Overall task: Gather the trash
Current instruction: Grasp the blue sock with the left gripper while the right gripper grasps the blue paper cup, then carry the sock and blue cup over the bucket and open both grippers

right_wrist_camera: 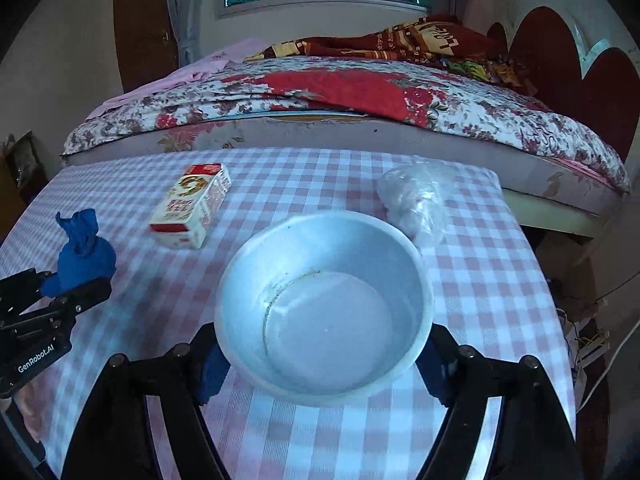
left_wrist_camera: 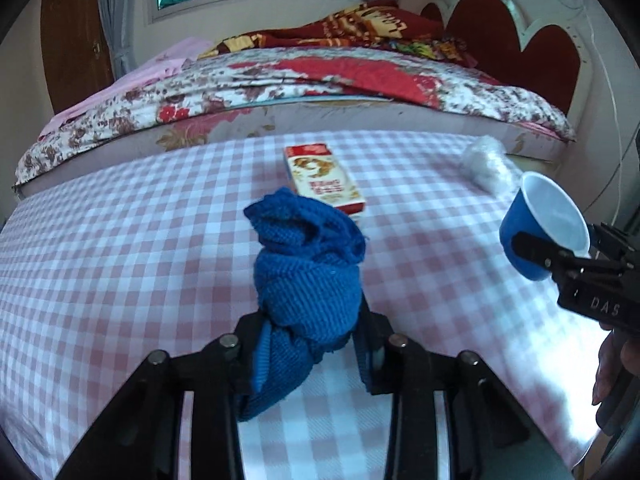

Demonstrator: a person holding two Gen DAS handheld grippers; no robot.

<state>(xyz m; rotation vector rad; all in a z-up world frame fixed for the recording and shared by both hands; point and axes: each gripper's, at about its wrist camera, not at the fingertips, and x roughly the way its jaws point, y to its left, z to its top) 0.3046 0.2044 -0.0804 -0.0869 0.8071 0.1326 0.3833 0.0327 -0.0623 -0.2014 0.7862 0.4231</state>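
- The blue knitted cloth [left_wrist_camera: 308, 280], ribbed and bunched into a soft knot, is pinched between the black fingers of the left gripper [left_wrist_camera: 310, 344]; its loose end hangs down over the checked tablecloth [left_wrist_camera: 120, 260].
- The blue paper cup [left_wrist_camera: 540, 228], smooth and cone-shaped with a pale inside, is clamped by its sides in the right gripper [right_wrist_camera: 320, 360], tilted so that its mouth faces the right wrist camera; a faint brownish ring marks its inner wall.
- A small rectangular carton [right_wrist_camera: 192, 212], glossy card in red and cream print, lies flat on the table between the two grippers and further back.
- A crumpled clear plastic bag [right_wrist_camera: 416, 200], wrinkled and whitish, sits near the table's far right corner.
- The tablecloth is woven cotton in pink and white squares, lying smooth.
- Behind the table stands a bed [left_wrist_camera: 280, 80] with a quilted floral cover and a scalloped, dark red padded headboard [left_wrist_camera: 540, 40].
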